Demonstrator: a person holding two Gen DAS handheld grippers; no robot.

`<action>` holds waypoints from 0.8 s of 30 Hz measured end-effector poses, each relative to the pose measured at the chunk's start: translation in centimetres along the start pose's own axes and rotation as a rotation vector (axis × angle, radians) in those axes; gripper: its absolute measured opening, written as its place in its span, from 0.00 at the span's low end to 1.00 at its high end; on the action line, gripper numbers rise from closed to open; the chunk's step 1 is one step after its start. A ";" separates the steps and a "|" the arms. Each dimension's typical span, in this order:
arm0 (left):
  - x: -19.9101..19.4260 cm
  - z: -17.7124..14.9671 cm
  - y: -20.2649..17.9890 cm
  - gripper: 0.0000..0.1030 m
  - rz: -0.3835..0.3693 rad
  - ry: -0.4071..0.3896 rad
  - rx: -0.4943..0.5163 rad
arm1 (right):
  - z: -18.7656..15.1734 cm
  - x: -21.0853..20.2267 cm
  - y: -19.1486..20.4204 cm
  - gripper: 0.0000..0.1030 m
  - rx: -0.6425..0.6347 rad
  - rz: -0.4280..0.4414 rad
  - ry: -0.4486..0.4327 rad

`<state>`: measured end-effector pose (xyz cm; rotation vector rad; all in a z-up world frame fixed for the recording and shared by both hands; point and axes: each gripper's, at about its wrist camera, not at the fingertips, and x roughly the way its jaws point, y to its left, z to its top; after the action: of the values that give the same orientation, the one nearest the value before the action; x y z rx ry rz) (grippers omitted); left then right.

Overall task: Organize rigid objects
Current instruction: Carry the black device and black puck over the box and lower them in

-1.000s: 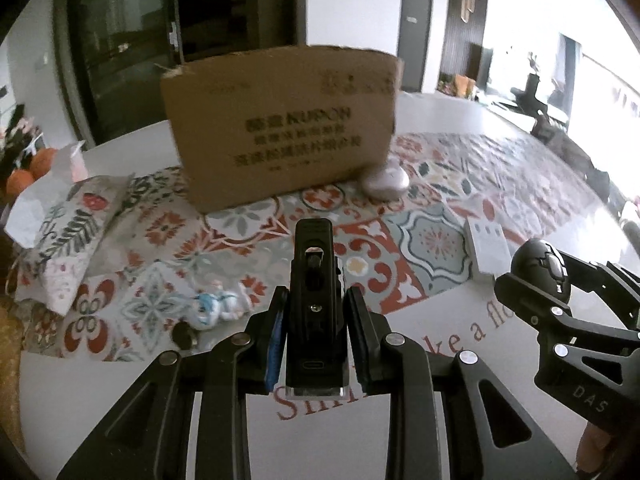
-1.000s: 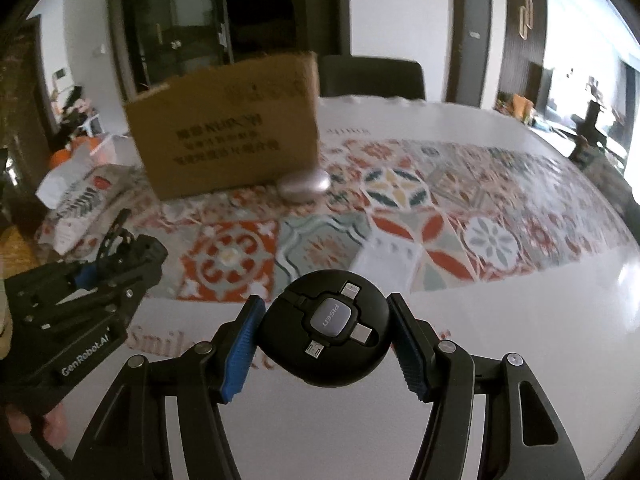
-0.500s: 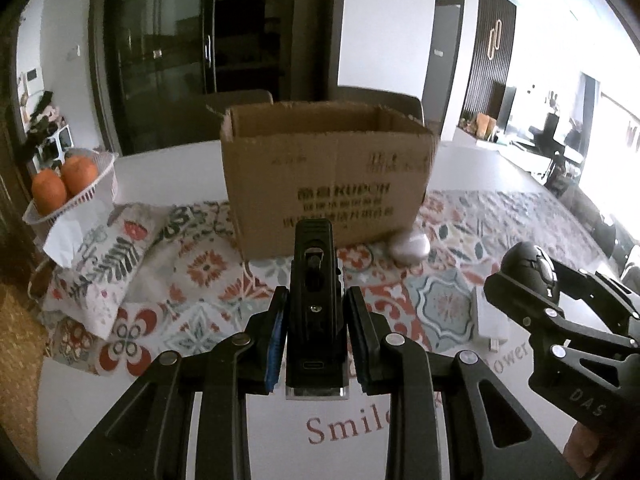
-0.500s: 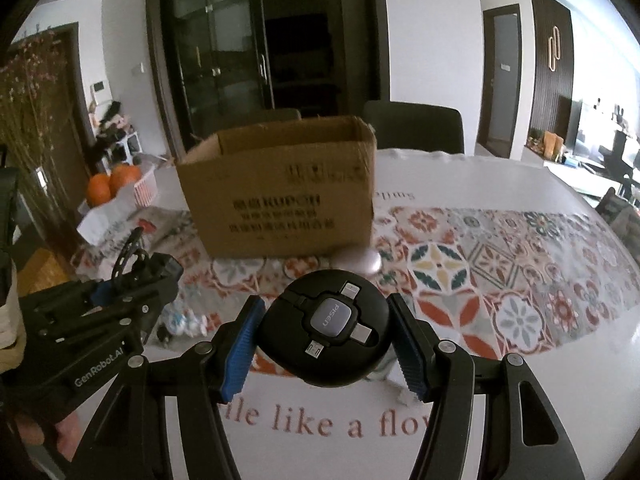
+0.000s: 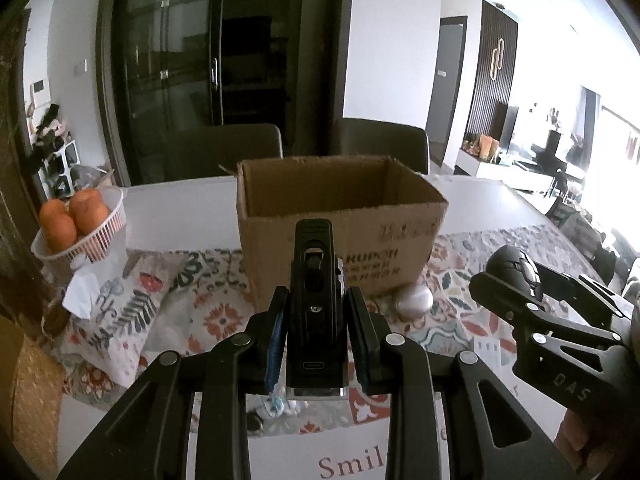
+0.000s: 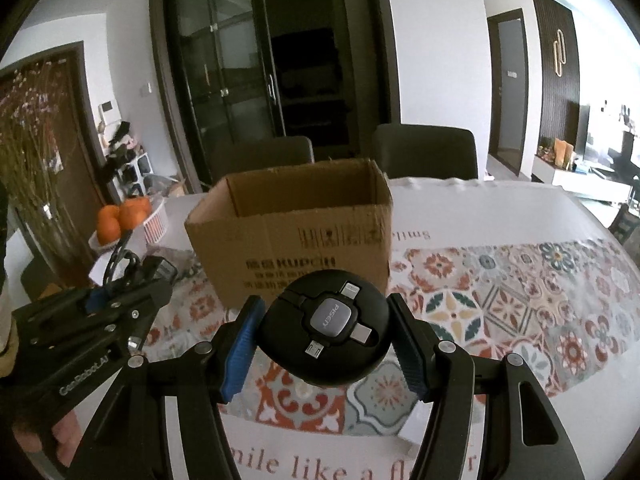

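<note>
Left wrist view: the left tool (image 5: 316, 336) is clamped on a narrow black clip-like device (image 5: 315, 300), held above the patterned cloth (image 5: 192, 312) on the desk (image 5: 184, 204). An open cardboard box (image 5: 340, 220) stands just beyond, with a white rounded object (image 5: 414, 299) at its right foot. A basket of oranges (image 5: 80, 224) sits far left.

Right wrist view: the right tool (image 6: 326, 340) is clamped on a round black cable reel (image 6: 326, 334) with a grey centre, its blue pads (image 6: 239, 354) pressing both sides. It hangs in front of the box (image 6: 292, 236), with the left tool (image 6: 120, 300) beside it.
</note>
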<state>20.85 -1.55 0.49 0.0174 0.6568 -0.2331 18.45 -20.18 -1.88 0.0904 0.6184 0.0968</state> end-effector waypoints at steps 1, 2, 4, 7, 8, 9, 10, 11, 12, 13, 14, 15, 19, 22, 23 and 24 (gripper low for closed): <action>0.0 0.3 0.1 0.28 0.000 -0.002 -0.002 | 0.4 0.2 0.0 0.61 -0.004 0.004 -0.001; 0.1 0.9 0.2 0.28 -0.004 -0.002 -0.007 | 1.0 0.4 0.0 0.61 -0.002 0.008 -0.004; 0.3 1.7 0.4 0.28 -0.013 0.000 -0.013 | 1.9 0.8 0.1 0.60 -0.004 0.016 -0.006; 0.6 2.9 0.7 0.28 -0.021 -0.002 -0.022 | 3.5 1.4 0.2 0.60 -0.004 0.037 -0.010; 0.9 3.5 0.8 0.28 -0.027 0.000 -0.026 | 4.1 1.7 0.2 0.60 -0.007 0.039 -0.007; 1.0 3.8 0.9 0.28 -0.028 0.001 -0.028 | 4.5 1.8 0.3 0.61 -0.006 0.040 -0.008; 1.2 4.2 0.9 0.28 -0.028 0.003 -0.032 | 5.0 2.0 0.3 0.61 -0.010 0.042 -0.010; 1.5 4.6 1.0 0.28 -0.031 0.005 -0.033 | 5.6 2.2 0.4 0.61 -0.017 0.041 -0.010; 1.7 5.1 1.0 0.28 -0.033 0.008 -0.033 | 6.1 2.4 0.4 0.61 -0.022 0.042 -0.013; 1.9 5.5 1.1 0.28 -0.031 0.011 -0.036 | 6.4 2.5 0.4 0.61 -0.025 0.042 -0.013; 2.2 6.1 1.1 0.28 -0.033 0.014 -0.036 | 6.9 2.8 0.4 0.61 -0.029 0.042 -0.008; 2.3 6.4 1.0 0.28 -0.036 0.016 -0.034 | 7.3 3.0 0.3 0.61 -0.026 0.046 -0.004; 3.0 7.9 0.9 0.28 -0.033 0.030 -0.019 | 9.2 4.0 0.0 0.61 -0.026 0.072 0.015; 3.7 9.2 0.8 0.28 -0.019 0.044 -0.008 | 10.1 4.6 -0.1 0.60 -0.035 0.076 0.025; 3.9 9.5 0.8 0.28 -0.013 0.046 -0.007 | 10.5 5.0 -0.3 0.61 -0.033 0.074 0.033; 4.1 9.8 0.8 0.28 -0.011 0.048 -0.003 | 10.8 5.3 -0.3 0.61 -0.029 0.074 0.040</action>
<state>30.05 -2.53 5.73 0.0166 0.7052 -0.2429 29.06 -20.49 3.78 0.0832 0.6539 0.1793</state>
